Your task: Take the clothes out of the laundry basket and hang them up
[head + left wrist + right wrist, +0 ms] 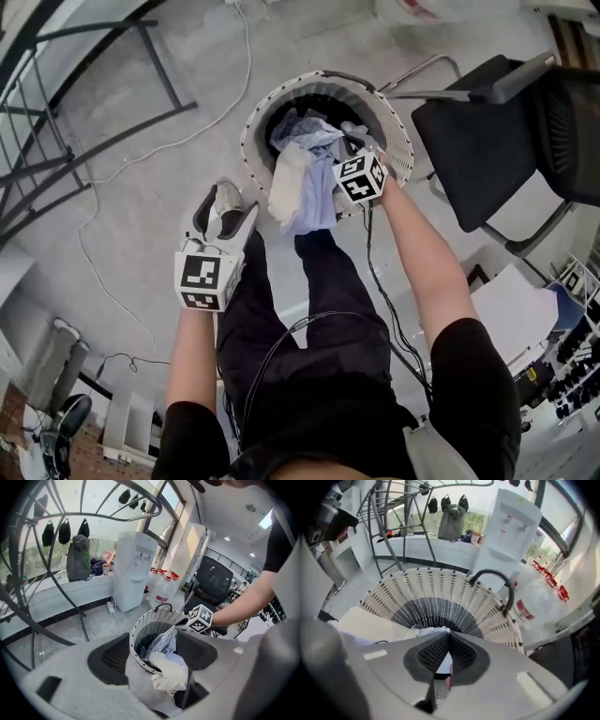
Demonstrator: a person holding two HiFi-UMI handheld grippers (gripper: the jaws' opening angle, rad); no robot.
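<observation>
The basket (251, 141) is white plastic, perforated in rows, with a smooth black handle (499, 578). The clothes (309, 197) spilling over its rim are soft, crumpled, matt cloth: one thin and pale blue, one thicker and cream. Under the basket the floor (141, 178) is bare grey concrete, dull and faintly mottled. Beside the basket, the chair (473, 141) has a black cloth seat on shiny metal tubing. The rack (94, 56) on the basket's other side is dark metal tube. The left tool (228, 208) and right tool (449, 637) are matt grey plastic with black ribbed pads. Beyond the basket, the water dispenser (133, 569) is smooth white plastic.
</observation>
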